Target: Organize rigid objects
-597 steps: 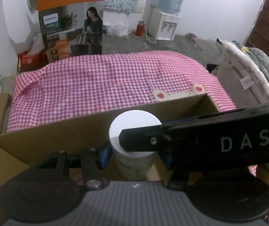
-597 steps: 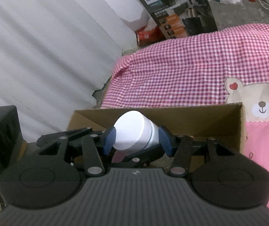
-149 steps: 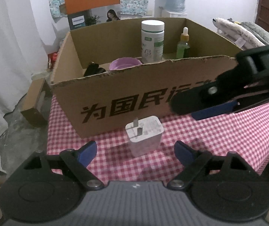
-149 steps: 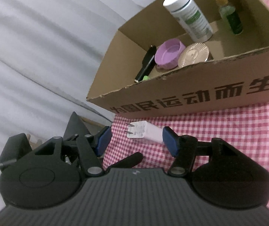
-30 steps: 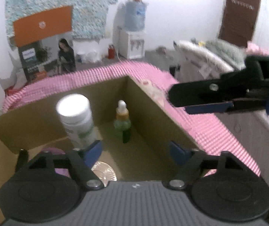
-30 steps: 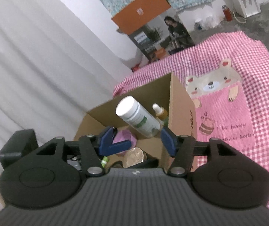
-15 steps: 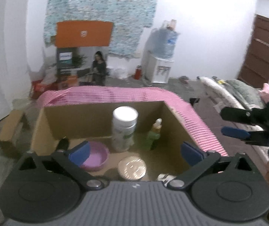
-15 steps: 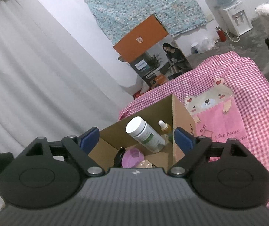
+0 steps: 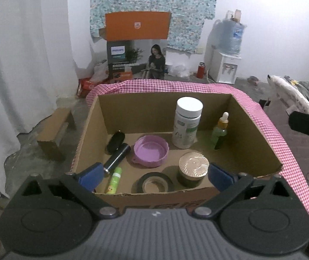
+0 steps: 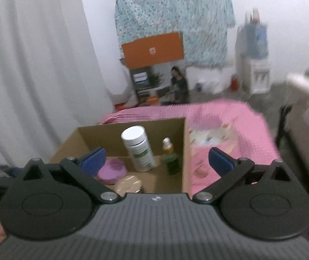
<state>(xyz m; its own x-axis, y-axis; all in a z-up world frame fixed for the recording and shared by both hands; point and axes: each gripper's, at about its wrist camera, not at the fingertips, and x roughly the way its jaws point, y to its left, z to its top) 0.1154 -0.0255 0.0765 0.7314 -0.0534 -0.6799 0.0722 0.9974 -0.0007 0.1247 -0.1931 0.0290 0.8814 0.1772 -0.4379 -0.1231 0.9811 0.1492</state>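
Observation:
An open cardboard box (image 9: 165, 94) stands on the pink checked cloth. Inside it are a white bottle (image 9: 188, 123), a green dropper bottle (image 9: 219, 134), a purple lid (image 9: 151, 150), a gold-topped jar (image 9: 193, 166), a tape roll (image 9: 155, 184), a black cylinder (image 9: 117, 157) and a green tube (image 9: 113, 179). My left gripper (image 9: 154, 176) hovers open above the box's near wall, nothing between its fingers. My right gripper (image 10: 156, 159) is further back and to the right of the box (image 10: 132, 123). Its jaws are opening and hold nothing; one finger (image 9: 308, 125) shows in the left wrist view.
The checked cloth (image 9: 269, 130) covers the table around the box. Behind stand a printed carton (image 9: 136, 45) and a water dispenser (image 9: 225, 65). A small cardboard box (image 9: 52, 134) lies on the floor at left. Folded bedding (image 9: 295, 93) sits at right, and white curtains hang at left.
Both grippers have drawn back and risen from the box, so its whole inside shows. Both jaws have spread wider, the right most recently. The right view has rolled upright.

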